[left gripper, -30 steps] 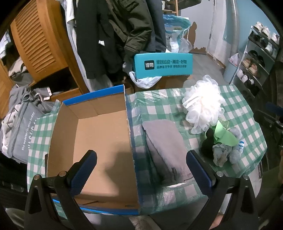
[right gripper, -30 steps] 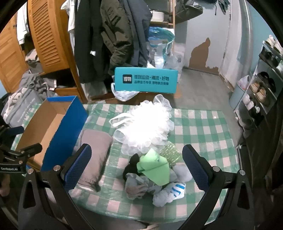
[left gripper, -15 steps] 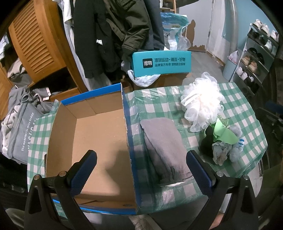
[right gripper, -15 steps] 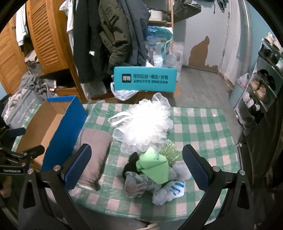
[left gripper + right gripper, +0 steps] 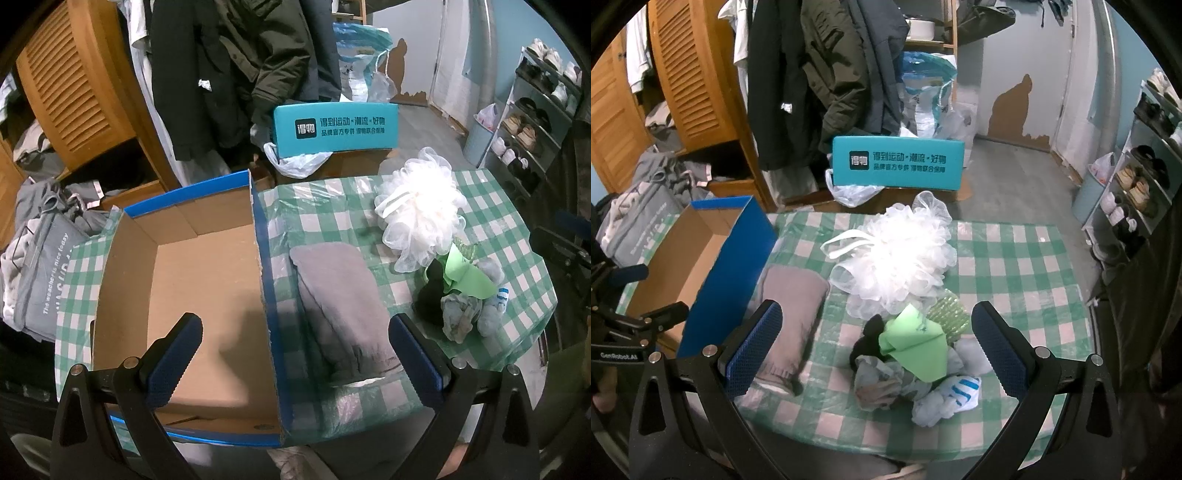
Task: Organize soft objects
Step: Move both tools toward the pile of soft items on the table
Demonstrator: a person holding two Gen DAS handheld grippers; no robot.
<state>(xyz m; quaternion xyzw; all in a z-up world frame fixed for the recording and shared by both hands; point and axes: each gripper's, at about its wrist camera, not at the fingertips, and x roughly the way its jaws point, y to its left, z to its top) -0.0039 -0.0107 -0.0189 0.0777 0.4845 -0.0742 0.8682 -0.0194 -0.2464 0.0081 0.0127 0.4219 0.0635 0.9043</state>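
Note:
An open blue cardboard box (image 5: 207, 295) with nothing in it sits on the left of the green-checked table (image 5: 1015, 266). A folded grey cloth (image 5: 340, 295) lies beside it, also in the right wrist view (image 5: 790, 314). A white mesh bath pouf (image 5: 897, 258) sits mid-table (image 5: 421, 210). In front of it lies a pile of socks with a green cloth (image 5: 916, 343) on top (image 5: 465, 277). My left gripper (image 5: 295, 354) is open, above the box's right wall. My right gripper (image 5: 875, 347) is open, above the sock pile.
A teal box (image 5: 897, 162) stands behind the table with plastic bags. Coats (image 5: 827, 66) hang at the back beside a wooden louvred wardrobe (image 5: 690, 74). A shoe rack (image 5: 1145, 166) lines the right wall. Grey clothes (image 5: 40, 258) are heaped at left.
Both cameras have shifted slightly; the table's objects sit a little lower and to the left in view. Both grippers stay open and nothing on the table has moved.

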